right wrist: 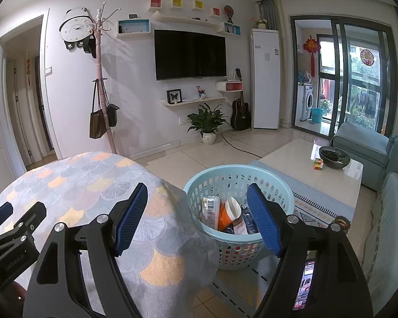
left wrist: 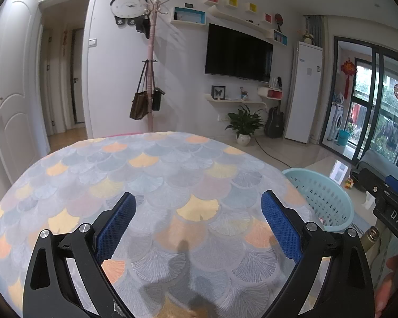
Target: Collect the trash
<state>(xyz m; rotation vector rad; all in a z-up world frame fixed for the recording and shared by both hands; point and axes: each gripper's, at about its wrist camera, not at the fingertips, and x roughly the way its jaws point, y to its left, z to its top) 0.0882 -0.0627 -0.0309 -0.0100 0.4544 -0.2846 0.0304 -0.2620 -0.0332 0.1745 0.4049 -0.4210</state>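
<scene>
A light blue plastic basket (right wrist: 233, 249) stands on the floor right of the round table (right wrist: 74, 185). It holds trash: an orange paper cup (right wrist: 229, 212), a can (right wrist: 211, 208) and wrappers. My right gripper (right wrist: 199, 217) is open and empty, above the gap between table edge and basket. My left gripper (left wrist: 199, 225) is open and empty over the table's fan-patterned cloth (left wrist: 151, 175). The basket's rim (left wrist: 321, 193) shows at the right in the left wrist view. No trash shows on the table.
A low white coffee table (right wrist: 305, 164) with a dark bowl (right wrist: 334, 156) and a puzzle cube (right wrist: 318, 164) stands to the right, beside blue sofas (right wrist: 363, 145). A coat rack (right wrist: 103, 92), a potted plant (right wrist: 208, 124) and a guitar (right wrist: 240, 114) stand by the far wall.
</scene>
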